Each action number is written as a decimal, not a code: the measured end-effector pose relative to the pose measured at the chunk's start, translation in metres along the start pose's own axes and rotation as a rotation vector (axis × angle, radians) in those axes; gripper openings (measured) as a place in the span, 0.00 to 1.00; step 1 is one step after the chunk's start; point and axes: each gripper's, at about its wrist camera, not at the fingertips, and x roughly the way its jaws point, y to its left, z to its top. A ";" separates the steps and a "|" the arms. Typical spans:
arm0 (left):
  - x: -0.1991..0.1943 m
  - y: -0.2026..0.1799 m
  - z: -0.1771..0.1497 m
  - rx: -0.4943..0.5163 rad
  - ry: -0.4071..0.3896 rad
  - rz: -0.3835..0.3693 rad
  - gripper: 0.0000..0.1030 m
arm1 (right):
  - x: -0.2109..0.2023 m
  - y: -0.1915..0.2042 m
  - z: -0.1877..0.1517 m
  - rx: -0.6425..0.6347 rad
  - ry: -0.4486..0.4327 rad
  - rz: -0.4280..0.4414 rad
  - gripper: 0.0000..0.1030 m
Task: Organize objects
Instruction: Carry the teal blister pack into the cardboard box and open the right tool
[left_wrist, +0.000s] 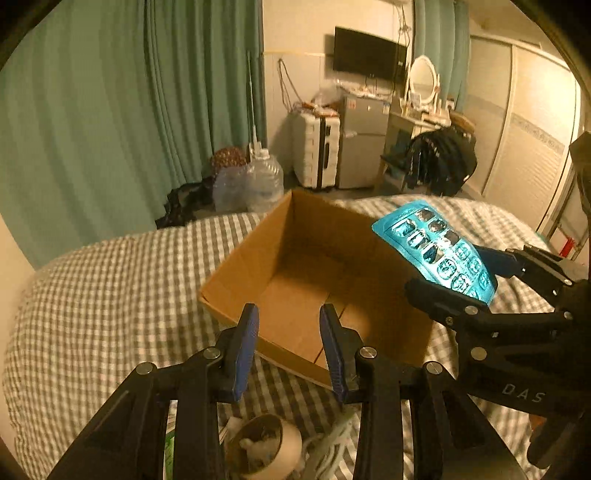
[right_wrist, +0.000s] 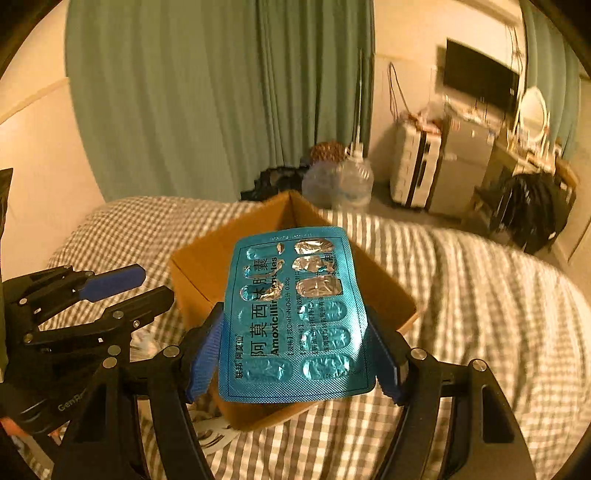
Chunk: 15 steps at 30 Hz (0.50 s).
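Checked bedspread (right_wrist: 461, 280): blister pack (right_wrist: 295, 317) (blue) clamped in right tongs (right_wrist: 295, 343) over box (right_wrist: 195, 273)

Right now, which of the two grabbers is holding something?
The right gripper: its blue fingers pinch the blue pill sheet above the cardboard box. The left gripper is open, holding nothing.

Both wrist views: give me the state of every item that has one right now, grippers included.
Cardboard box: open on top, nothing visible inside, sitting on the checked bedspread.
Pill sheet: held by its side edges above the box, several pockets already burst.
Right gripper: shut on the pill sheet.
Left gripper: open, holding nothing, at the box's near edge.
Tape roll: lying on the bedspread.
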 end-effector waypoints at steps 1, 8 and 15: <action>0.010 -0.004 0.002 0.003 0.006 0.002 0.35 | 0.010 -0.005 -0.003 0.003 0.005 -0.003 0.69; 0.044 -0.009 -0.013 0.014 0.036 0.020 0.58 | 0.011 -0.015 -0.015 0.032 -0.036 -0.063 0.89; -0.017 0.006 -0.029 0.007 -0.032 0.074 0.81 | -0.046 0.014 -0.009 -0.004 -0.095 -0.064 0.90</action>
